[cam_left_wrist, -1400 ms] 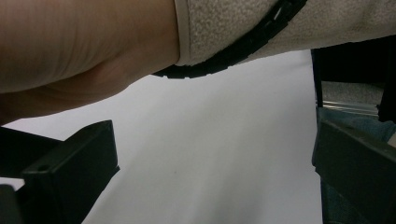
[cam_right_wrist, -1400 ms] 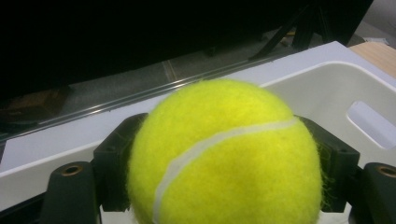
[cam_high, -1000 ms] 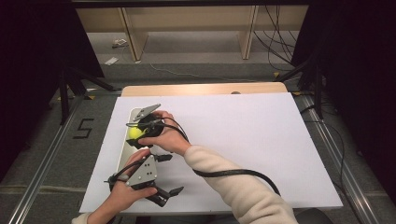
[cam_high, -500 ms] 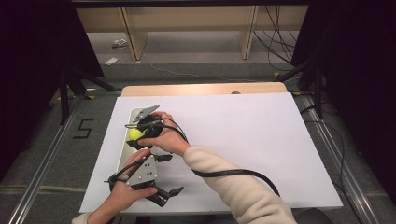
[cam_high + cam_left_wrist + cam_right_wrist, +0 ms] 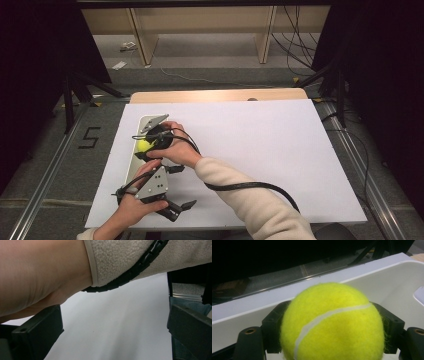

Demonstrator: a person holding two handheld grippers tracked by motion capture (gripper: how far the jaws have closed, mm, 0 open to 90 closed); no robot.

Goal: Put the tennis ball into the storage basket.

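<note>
The right gripper [image 5: 150, 145] has its jaws closed on a yellow tennis ball [image 5: 332, 322], one jaw pressing each side of it. In the high view the tennis ball sits over the long white tray [image 5: 145, 125] that lies along the left edge of the table [image 5: 280, 150]. The right gripper view shows the tray's white wall just behind the ball; whether the ball touches the tray floor cannot be told. The left gripper [image 5: 172, 210] rests near the front left corner of the table, its jaws spread wide and holding nothing, with the right forearm's sleeve [image 5: 130, 260] passing just above them. The grip looks to bear on the felt near the ball's widest part, so a slight slackening could let it roll out and bounce over the low tray wall. The crossing right arm and its cable [image 5: 250, 186] could also snag on the left gripper.
</note>
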